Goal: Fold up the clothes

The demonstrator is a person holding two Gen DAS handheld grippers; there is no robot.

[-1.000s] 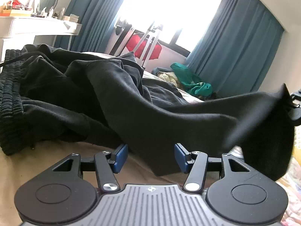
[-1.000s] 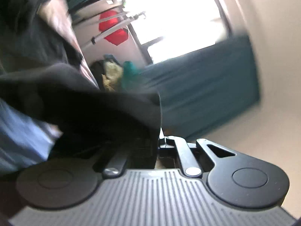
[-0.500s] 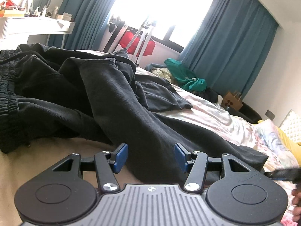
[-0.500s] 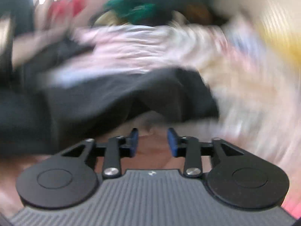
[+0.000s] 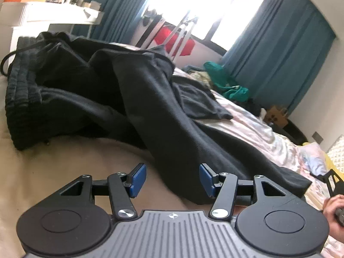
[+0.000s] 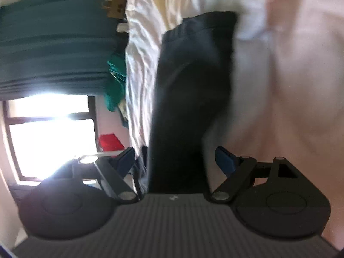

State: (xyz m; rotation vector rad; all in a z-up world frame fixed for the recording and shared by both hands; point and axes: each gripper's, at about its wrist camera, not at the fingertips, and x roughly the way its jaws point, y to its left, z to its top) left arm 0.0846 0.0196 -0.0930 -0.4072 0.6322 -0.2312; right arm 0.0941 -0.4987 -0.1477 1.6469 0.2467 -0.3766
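Note:
A pair of black trousers point(image 5: 150, 99) lies crumpled on the bed, its ribbed waistband point(image 5: 19, 99) at the left and one leg stretched to the right. My left gripper point(image 5: 169, 177) is open and empty just in front of that leg. In the right wrist view, rolled on its side and blurred, the same leg point(image 6: 191, 90) runs away from my right gripper point(image 6: 174, 161), which is open with the cloth between its fingers.
The bed has a beige cover point(image 5: 43, 172) near me and a pale patterned sheet point(image 5: 268, 135) further right. A heap of green clothes point(image 5: 225, 83) lies at the far end. A white dresser point(image 5: 43, 19) stands at the left; teal curtains point(image 5: 279, 49) hang behind.
The right gripper let go of the trouser leg, which dropped from mid-air onto the bed. The right gripper opened and rolled sideways. The left gripper stayed open and barely moved.

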